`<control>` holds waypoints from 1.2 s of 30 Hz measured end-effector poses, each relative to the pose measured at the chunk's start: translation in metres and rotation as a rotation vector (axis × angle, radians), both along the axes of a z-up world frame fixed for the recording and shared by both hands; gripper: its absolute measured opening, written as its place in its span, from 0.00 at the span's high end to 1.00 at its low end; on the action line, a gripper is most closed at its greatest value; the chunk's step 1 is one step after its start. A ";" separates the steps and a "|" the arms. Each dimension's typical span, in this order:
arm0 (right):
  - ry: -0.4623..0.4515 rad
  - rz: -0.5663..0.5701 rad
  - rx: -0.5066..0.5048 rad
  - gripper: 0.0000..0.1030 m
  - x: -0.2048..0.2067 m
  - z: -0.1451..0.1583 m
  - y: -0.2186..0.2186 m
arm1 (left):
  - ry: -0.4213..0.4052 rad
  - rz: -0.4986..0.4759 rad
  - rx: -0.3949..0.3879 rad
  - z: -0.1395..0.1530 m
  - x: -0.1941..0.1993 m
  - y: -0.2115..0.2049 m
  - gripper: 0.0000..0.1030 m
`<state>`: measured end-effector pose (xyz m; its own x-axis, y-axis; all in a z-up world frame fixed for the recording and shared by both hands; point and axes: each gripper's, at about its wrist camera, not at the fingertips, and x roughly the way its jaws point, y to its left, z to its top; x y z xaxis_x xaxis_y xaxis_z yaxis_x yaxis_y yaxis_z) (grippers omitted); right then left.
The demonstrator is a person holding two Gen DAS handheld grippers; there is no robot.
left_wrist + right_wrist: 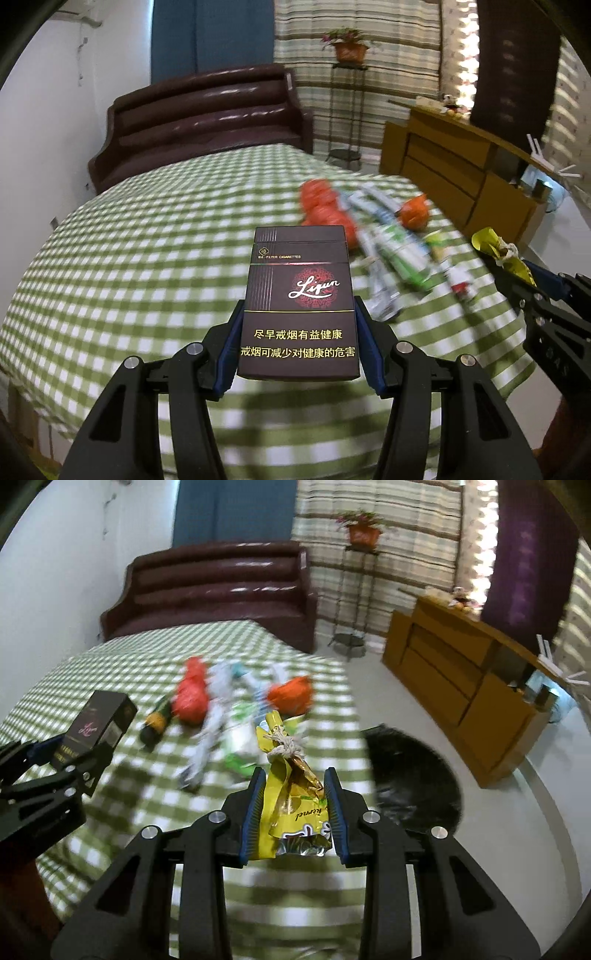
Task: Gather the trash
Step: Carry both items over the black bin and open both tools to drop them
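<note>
My left gripper (pixel 299 314) is shut on a dark cigarette pack (pixel 299 295) and holds it upright above the green checked bed (pixel 129 258); the pack also shows in the right wrist view (pixel 99 723). My right gripper (pixel 295 794) is shut on a crumpled yellow snack wrapper (pixel 291 786), seen at the right edge of the left wrist view (pixel 498 251). More trash lies on the bed: orange-red bags (pixel 192 698), an orange bag (pixel 291 694), white and green wrappers (pixel 391 243), a small dark bottle (pixel 155 723).
A black trash bag (pixel 410 771) sits on the floor by the bed's right edge. A wooden dresser (pixel 461 686) stands at the right. A brown headboard (pixel 218 590) is at the far end, with a plant stand (pixel 354 590) beside it.
</note>
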<state>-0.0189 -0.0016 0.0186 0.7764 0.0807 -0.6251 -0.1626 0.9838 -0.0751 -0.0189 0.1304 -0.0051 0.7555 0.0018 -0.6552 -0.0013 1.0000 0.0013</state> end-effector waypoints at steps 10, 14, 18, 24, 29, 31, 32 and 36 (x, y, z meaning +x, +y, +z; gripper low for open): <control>-0.048 -0.193 0.005 0.69 0.034 0.008 -0.089 | -0.043 -0.138 -0.019 0.013 0.041 -0.077 0.47; -0.039 -0.241 0.019 0.69 0.049 0.001 -0.117 | -0.049 -0.182 -0.012 0.011 0.056 -0.109 0.47; -0.029 -0.264 0.030 0.69 0.060 -0.006 -0.134 | -0.046 -0.213 0.003 0.006 0.068 -0.135 0.47; -0.009 -0.285 0.055 0.69 0.073 -0.016 -0.152 | -0.017 -0.244 0.024 -0.006 0.088 -0.163 0.47; -0.003 -0.292 0.060 0.69 0.081 -0.022 -0.159 | -0.001 -0.260 0.033 -0.013 0.101 -0.181 0.47; 0.002 -0.293 0.063 0.69 0.084 -0.025 -0.161 | 0.000 -0.261 0.036 -0.014 0.105 -0.188 0.47; 0.006 -0.293 0.068 0.69 0.086 -0.027 -0.162 | 0.001 -0.260 0.038 -0.014 0.107 -0.192 0.47; 0.016 -0.298 0.075 0.69 0.093 -0.030 -0.165 | 0.004 -0.259 0.054 -0.018 0.116 -0.202 0.47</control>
